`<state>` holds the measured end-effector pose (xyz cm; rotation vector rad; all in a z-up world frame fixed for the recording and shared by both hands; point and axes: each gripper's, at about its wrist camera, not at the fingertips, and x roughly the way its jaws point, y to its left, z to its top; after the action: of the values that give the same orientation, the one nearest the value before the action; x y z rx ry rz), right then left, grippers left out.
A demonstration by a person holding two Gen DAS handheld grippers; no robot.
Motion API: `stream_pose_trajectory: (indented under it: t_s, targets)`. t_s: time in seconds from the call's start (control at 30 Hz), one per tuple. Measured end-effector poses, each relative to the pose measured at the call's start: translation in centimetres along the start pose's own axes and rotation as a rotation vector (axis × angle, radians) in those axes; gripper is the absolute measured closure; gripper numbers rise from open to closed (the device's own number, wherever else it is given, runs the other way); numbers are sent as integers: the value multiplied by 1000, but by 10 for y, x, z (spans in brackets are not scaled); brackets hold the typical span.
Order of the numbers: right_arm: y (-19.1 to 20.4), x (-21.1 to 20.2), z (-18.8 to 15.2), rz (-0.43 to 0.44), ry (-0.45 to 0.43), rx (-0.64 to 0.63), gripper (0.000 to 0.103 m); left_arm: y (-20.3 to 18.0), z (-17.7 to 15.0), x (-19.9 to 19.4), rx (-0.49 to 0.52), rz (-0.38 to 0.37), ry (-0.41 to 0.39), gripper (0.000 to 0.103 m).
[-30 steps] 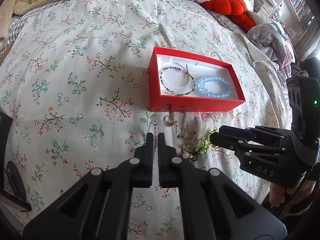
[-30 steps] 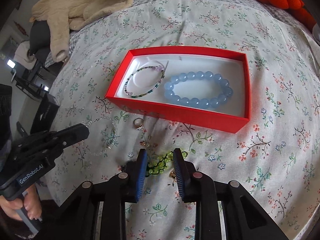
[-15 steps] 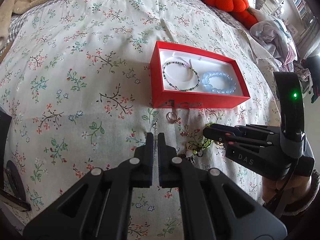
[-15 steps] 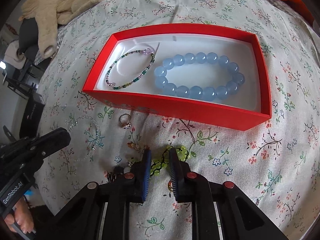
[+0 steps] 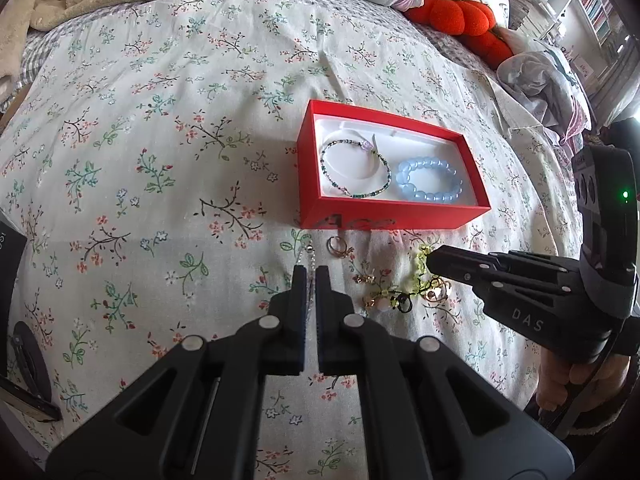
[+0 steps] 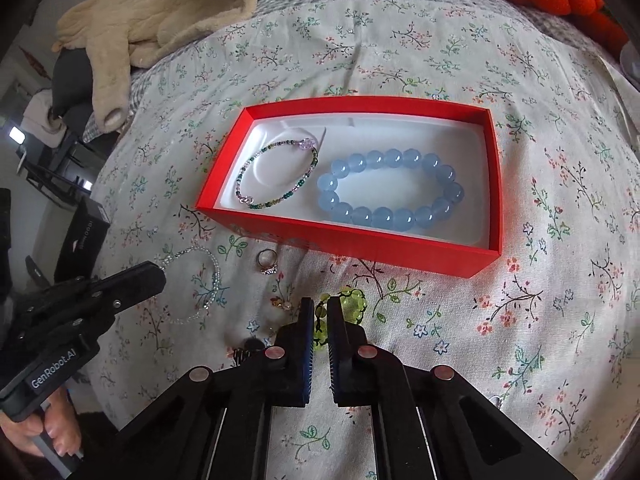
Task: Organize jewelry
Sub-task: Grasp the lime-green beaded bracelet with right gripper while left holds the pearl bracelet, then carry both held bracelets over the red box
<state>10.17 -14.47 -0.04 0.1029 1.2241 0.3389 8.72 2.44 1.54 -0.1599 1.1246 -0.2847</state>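
A red box with a white lining lies on the floral bedspread and holds a thin multicolour beaded bracelet and a blue bead bracelet; the box also shows in the left wrist view. In front of it lie a ring, a clear bead bracelet, small earrings and a green bead bracelet. My right gripper is shut on the green bead bracelet. My left gripper is shut over the clear bracelet's chain; contact is hidden.
A beige fleece garment lies at the bed's far left. An orange plush toy and crumpled clothes lie at the far right. A black box stands beside the bed's left edge.
My right gripper has closed its fingers around the green bead bracelet and shifted forward toward the red box. My left gripper has stayed shut in place.
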Motion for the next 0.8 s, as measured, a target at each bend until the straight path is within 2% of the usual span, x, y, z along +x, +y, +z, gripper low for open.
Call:
stream_pose_trajectory:
  t_s: [0.3,0.53,0.8]
  targets:
    - [-3,-36,7,35,-85,8,97,-14,9,-15,12,-39,-63,98]
    - [-12,-69,19,67,-169,35,97,-27,26,-30,25,-99,-150,98]
    - [-23,-89,36,74,-248,63,97,-46,43,-26,15,-183,-202,98]
